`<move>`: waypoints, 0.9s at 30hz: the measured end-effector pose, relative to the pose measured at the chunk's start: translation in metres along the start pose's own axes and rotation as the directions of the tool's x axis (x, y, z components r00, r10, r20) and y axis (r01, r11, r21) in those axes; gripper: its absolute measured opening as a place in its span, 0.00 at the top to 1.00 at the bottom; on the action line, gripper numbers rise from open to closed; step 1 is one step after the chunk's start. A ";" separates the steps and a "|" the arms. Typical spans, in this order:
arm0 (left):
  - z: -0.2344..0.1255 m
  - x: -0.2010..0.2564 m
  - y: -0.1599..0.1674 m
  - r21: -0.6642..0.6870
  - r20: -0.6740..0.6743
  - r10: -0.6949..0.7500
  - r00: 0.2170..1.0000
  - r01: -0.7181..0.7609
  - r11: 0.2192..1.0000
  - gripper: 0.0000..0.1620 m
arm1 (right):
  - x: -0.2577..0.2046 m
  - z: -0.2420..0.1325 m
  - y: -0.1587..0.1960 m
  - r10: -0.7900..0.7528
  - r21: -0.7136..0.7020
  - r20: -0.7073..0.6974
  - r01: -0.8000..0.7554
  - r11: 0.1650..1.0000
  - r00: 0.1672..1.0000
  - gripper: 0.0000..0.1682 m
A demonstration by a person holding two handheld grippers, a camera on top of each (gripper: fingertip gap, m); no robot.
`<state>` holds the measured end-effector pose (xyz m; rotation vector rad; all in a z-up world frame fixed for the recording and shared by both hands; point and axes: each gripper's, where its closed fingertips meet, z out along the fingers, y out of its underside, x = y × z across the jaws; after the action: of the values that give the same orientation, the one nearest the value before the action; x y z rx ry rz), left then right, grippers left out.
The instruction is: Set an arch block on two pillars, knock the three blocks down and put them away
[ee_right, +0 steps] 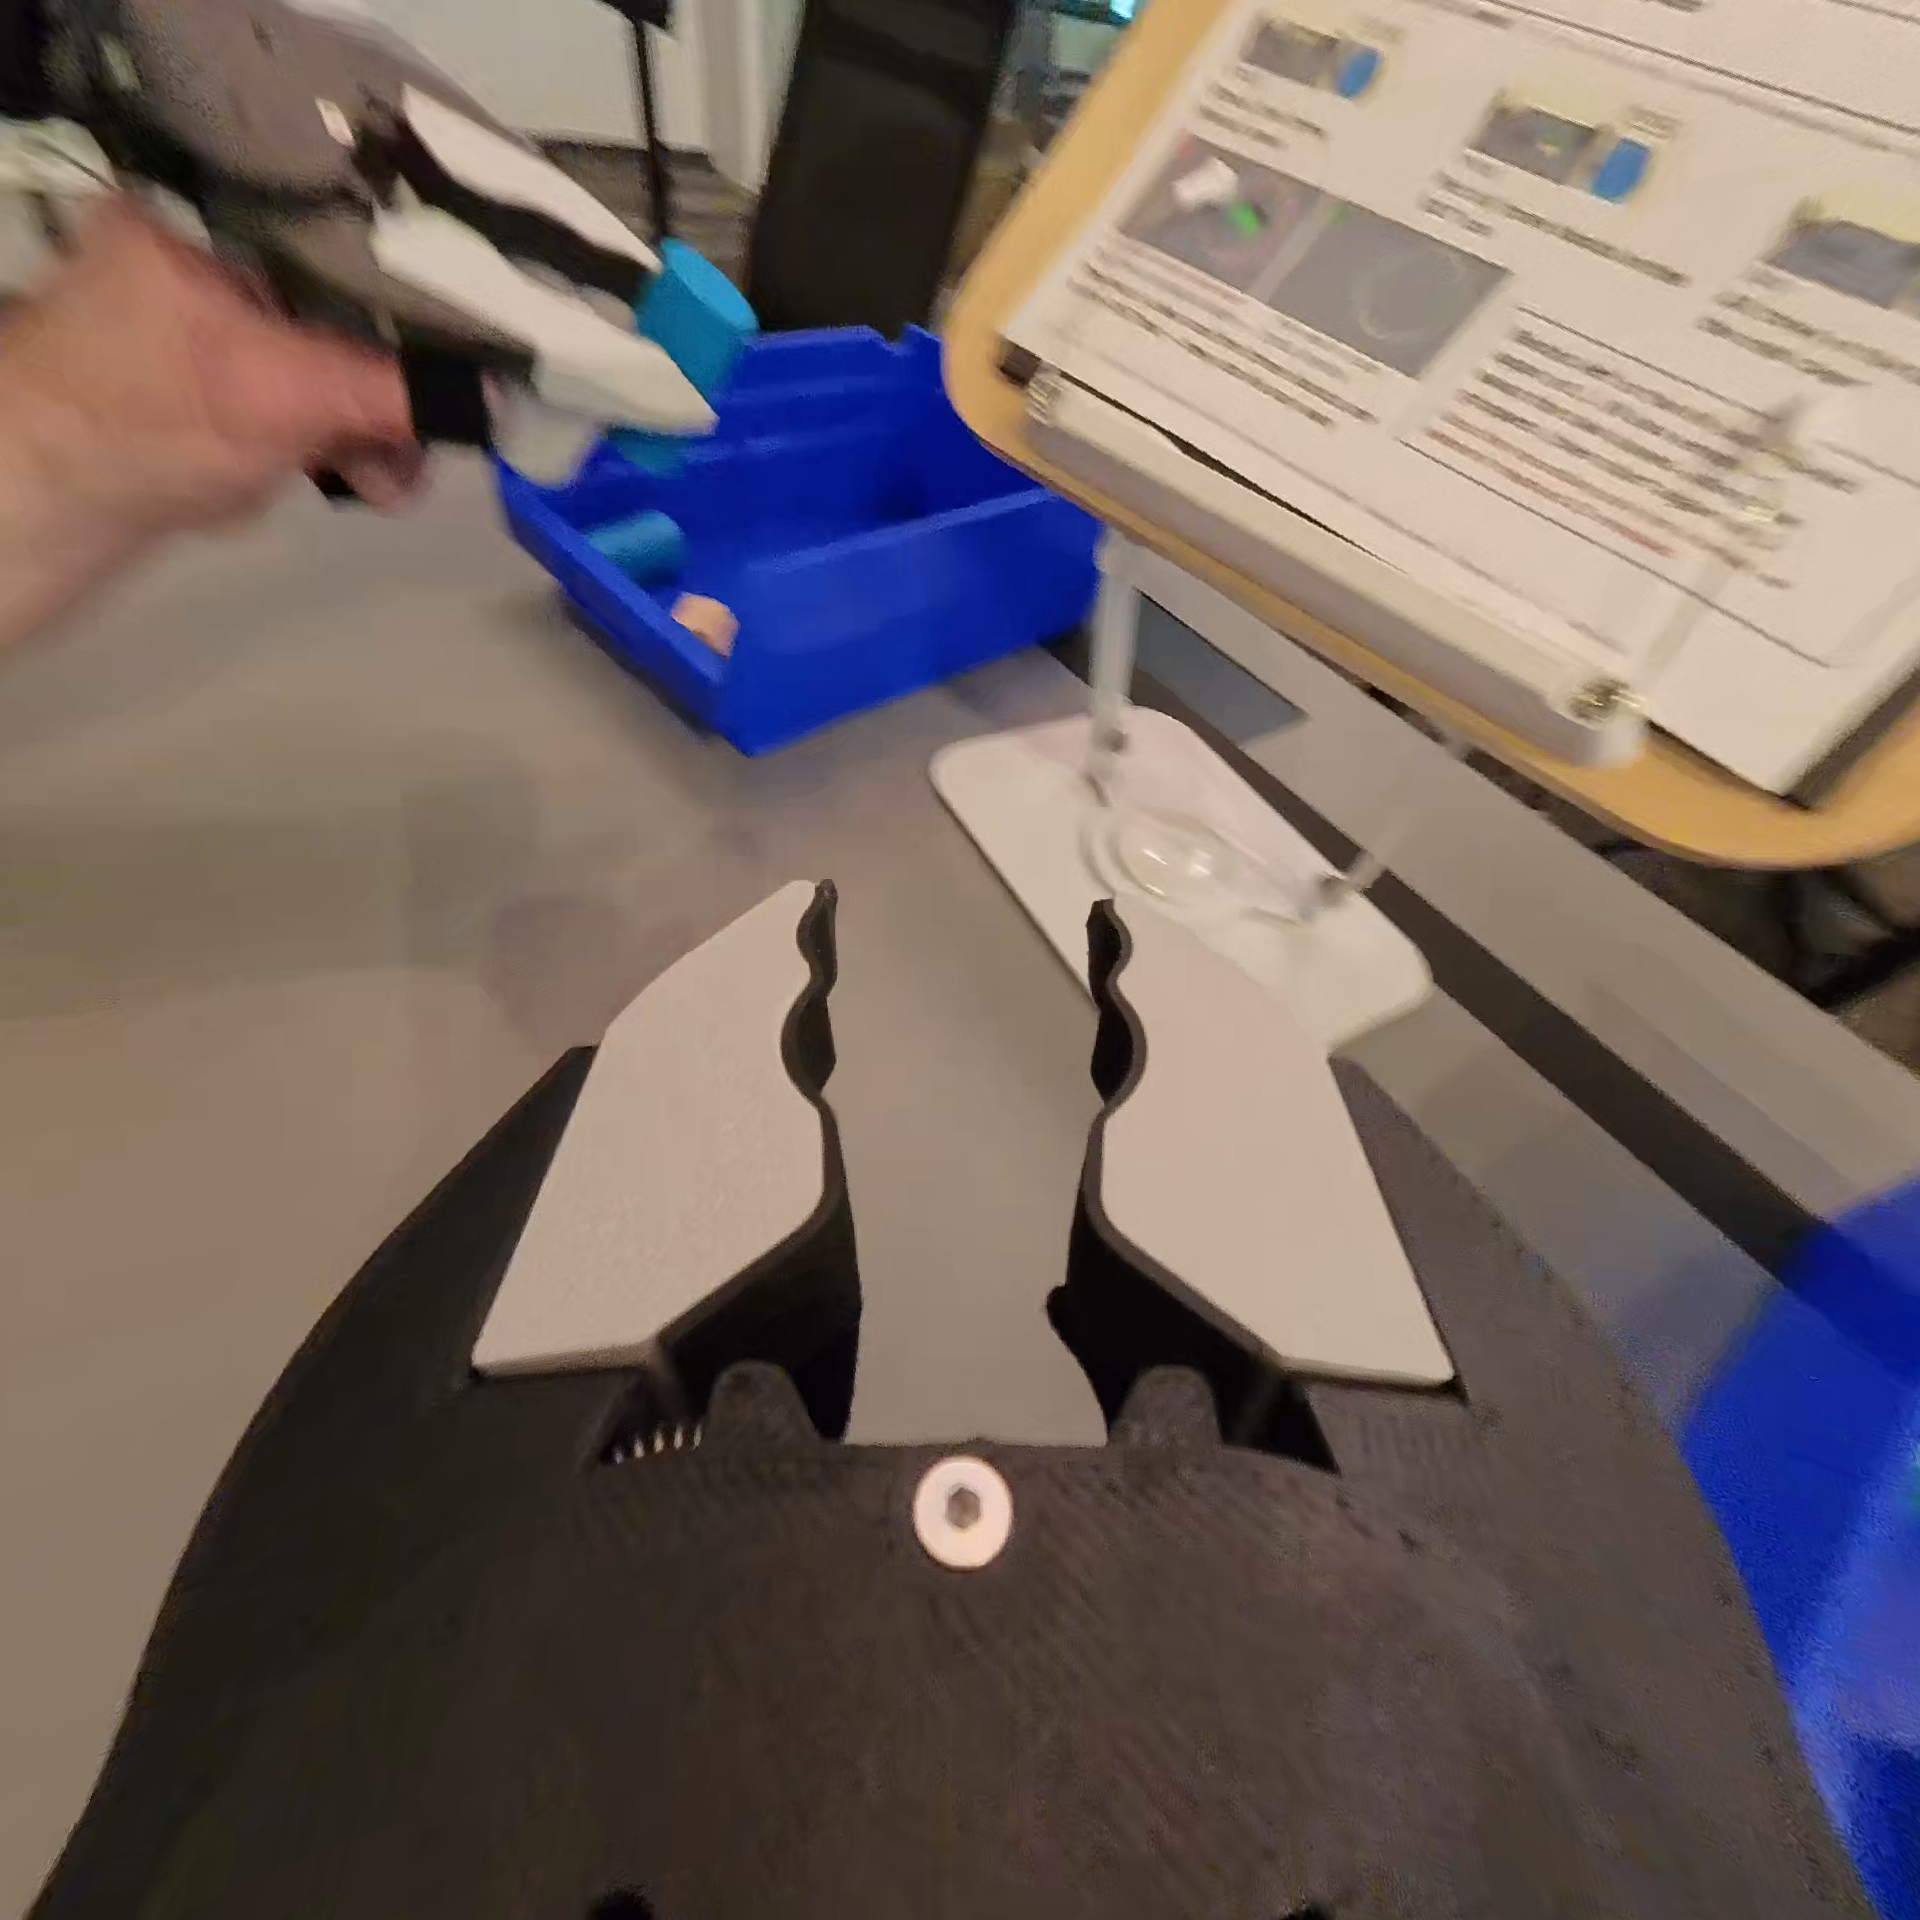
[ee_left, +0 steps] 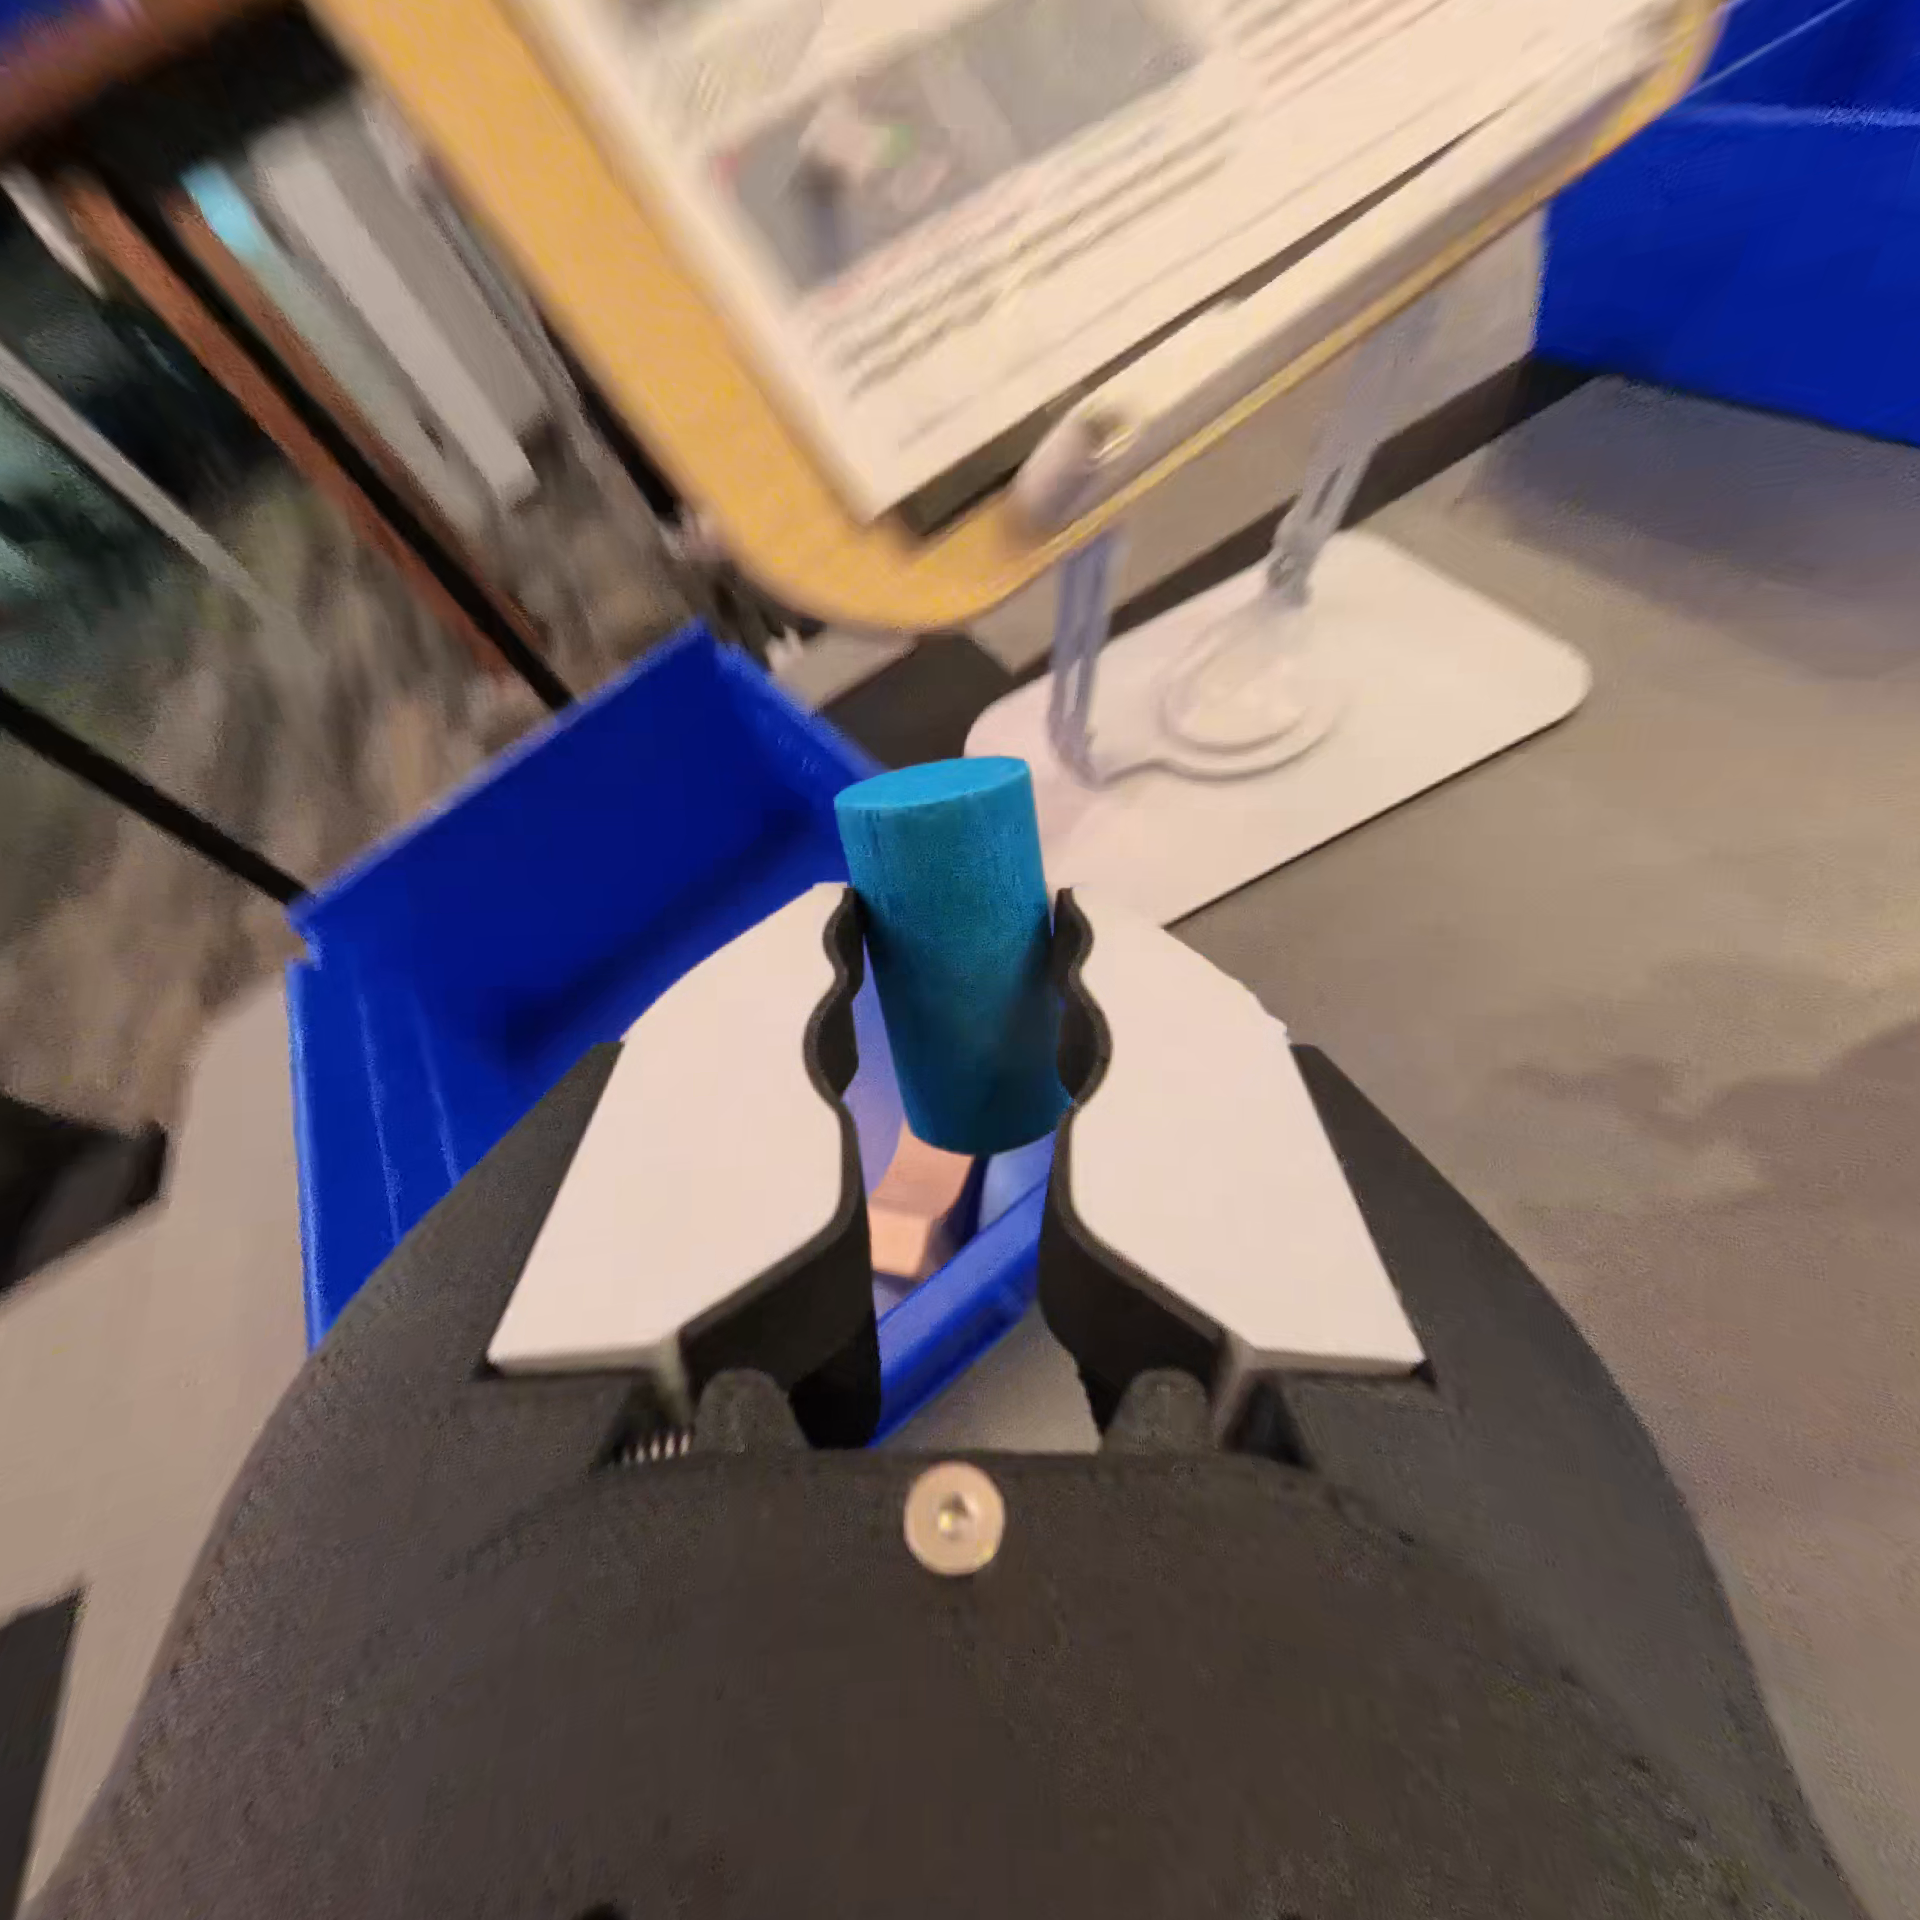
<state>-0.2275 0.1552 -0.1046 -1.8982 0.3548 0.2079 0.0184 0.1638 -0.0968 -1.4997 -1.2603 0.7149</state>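
Observation:
My left gripper [ee_left: 956, 914] is shut on a teal cylinder pillar [ee_left: 951, 956] and holds it above a blue bin [ee_left: 499, 935]. A pale wooden block [ee_left: 920, 1210] lies in the bin below it. In the right wrist view the left gripper [ee_right: 681, 338] holds the teal pillar [ee_right: 691, 307] over the bin [ee_right: 894, 613]. A second teal cylinder [ee_right: 636, 545] and the wooden block [ee_right: 707, 621] lie in the bin. My right gripper [ee_right: 958, 920] is open and empty over the grey table.
A tilted wooden board with printed sheets [ee_right: 1455, 343] stands on a clear stand with a white base [ee_right: 1174, 883] right of the bin. Another blue bin [ee_left: 1745, 249] sits at the far right. A hand [ee_right: 156, 416] holds the left gripper.

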 end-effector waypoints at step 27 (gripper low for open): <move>0.010 0.198 0.000 0.133 -0.273 0.152 0.950 -0.119 0.984 0.66 | 0.027 0.027 0.081 0.121 -0.300 0.094 -0.088 0.950 0.988 0.79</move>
<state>-0.0413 0.1359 -0.1698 -1.7917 0.6788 0.0052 0.0300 0.2021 -0.1767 -1.8015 -1.4285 0.7109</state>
